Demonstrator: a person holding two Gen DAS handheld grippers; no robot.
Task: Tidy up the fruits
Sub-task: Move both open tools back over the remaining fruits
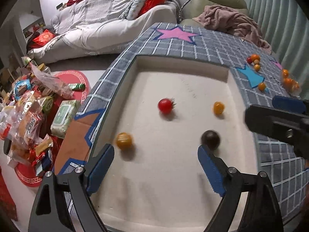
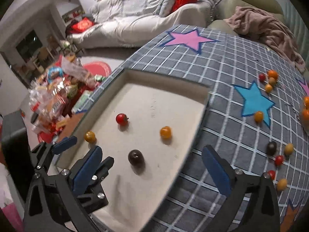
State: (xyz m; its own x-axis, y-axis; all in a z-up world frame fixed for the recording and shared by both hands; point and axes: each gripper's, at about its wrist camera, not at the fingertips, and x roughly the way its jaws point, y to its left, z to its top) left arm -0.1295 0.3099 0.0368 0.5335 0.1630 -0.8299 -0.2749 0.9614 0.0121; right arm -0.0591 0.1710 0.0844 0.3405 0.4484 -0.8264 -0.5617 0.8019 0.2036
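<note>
A cream tray (image 1: 173, 193) (image 2: 135, 189) lies on a grey checked cloth with stars. In it lie a red tomato (image 1: 165, 105) (image 2: 121, 119), two orange tomatoes (image 1: 218, 107) (image 1: 124, 140) (image 2: 165, 132) (image 2: 90, 136) and a dark tomato (image 1: 210, 139) (image 2: 136, 158). My left gripper (image 1: 156, 166) (image 2: 85, 152) is open and empty over the tray's near part, between the near orange tomato and the dark one. My right gripper (image 2: 154, 166) (image 1: 280, 114) is open and empty over the tray's right edge.
Loose tomatoes lie on the cloth at the right: a far cluster (image 2: 269, 79), one on the blue star (image 2: 258, 116), and a near group (image 2: 278, 154). Snack packets (image 1: 29, 119) pile on the floor left. A sofa (image 1: 108, 25) and a pink blanket (image 1: 231, 21) are behind.
</note>
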